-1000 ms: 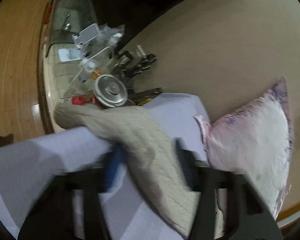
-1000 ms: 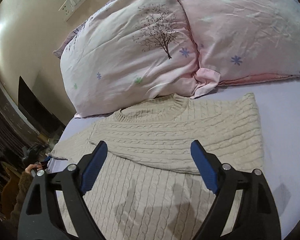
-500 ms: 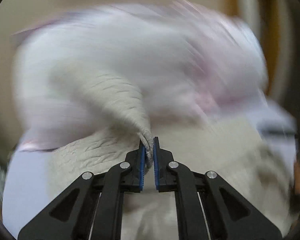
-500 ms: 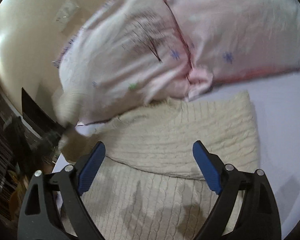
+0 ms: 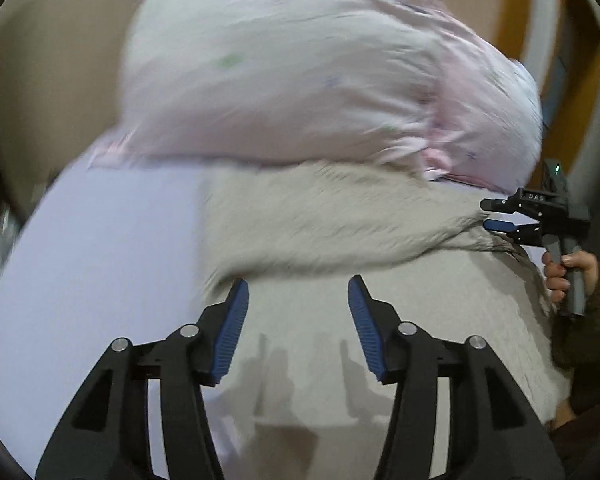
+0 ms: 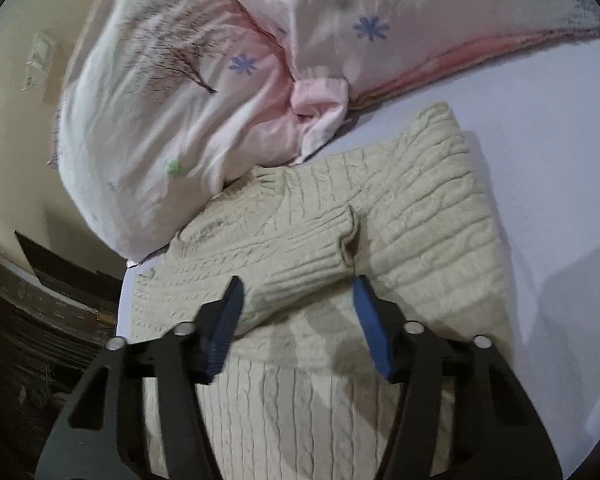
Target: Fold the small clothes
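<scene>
A cream cable-knit sweater (image 6: 380, 224) lies flat on the lavender bed sheet (image 6: 540, 128), neck toward the pillows. Both sleeves are folded across its body; the left sleeve's cuff (image 6: 340, 236) lies on top near the middle. My right gripper (image 6: 298, 304) is open and empty, just above the folded sleeve. In the left wrist view the sweater (image 5: 320, 232) looks blurred; my left gripper (image 5: 296, 308) is open and empty above its lower body. The right gripper (image 5: 504, 220) also shows there at the sweater's right edge, held by a hand.
Two pink-and-white floral pillows (image 6: 188, 92) lie against the sweater's neck at the head of the bed. A beige wall with a switch plate (image 6: 40, 60) stands behind. Dark furniture (image 6: 40, 320) stands beyond the bed's left edge. Bare sheet (image 5: 100, 248) lies left of the sweater.
My left gripper carried the left sleeve across the sweater's body, let it go and opened. The sleeve now lies folded on top. My right gripper moved a little closer to the sweater.
</scene>
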Demonstrator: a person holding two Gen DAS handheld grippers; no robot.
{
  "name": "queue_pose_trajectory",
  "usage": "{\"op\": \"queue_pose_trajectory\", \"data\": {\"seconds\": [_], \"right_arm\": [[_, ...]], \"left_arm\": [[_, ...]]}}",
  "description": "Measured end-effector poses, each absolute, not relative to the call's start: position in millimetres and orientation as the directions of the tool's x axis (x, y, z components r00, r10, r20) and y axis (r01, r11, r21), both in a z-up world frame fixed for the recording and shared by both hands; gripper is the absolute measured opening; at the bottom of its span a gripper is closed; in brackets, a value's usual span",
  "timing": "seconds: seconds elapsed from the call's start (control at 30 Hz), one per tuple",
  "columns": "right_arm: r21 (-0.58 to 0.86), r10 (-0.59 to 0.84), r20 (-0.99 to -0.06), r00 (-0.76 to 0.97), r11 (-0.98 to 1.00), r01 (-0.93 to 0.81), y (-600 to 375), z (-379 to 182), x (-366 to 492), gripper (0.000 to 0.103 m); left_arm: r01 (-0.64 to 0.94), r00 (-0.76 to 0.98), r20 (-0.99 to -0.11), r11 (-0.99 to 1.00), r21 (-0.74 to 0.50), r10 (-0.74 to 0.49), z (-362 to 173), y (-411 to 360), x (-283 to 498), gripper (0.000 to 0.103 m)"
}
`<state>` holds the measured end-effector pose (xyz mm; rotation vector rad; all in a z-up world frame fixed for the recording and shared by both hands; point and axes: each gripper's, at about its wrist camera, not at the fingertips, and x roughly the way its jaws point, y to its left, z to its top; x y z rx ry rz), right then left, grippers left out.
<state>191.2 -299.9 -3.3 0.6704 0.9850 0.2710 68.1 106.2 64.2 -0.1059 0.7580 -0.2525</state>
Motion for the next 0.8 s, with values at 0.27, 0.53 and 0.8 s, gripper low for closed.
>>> {"op": "queue_pose_trajectory", "data": {"seconds": [0.27, 0.53, 0.8], "right_arm": [[0.625, 0.368, -0.59, 0.719, 0.772, 0.118, -324, 27, 171, 0.009], [0.449, 0.218, -0.736, 0.641, 0.866, 0.22, -345, 30, 99, 0.063], [0.583, 0.464, -0.735, 0.494, 0.805, 0.111, -348, -6, -7, 0.041]], "left_arm": [[0.134, 0.615, -0.668, 0.89, -0.436, -0.419, 28, 154, 19, 0.063], [0.18, 0.554, -0.659, 0.846, -0.502, -0.509, 12, 141, 4, 0.064], [0.218, 0.507, -0.585, 0.751, -0.623, -0.633, -1, 138, -28, 0.044]]}}
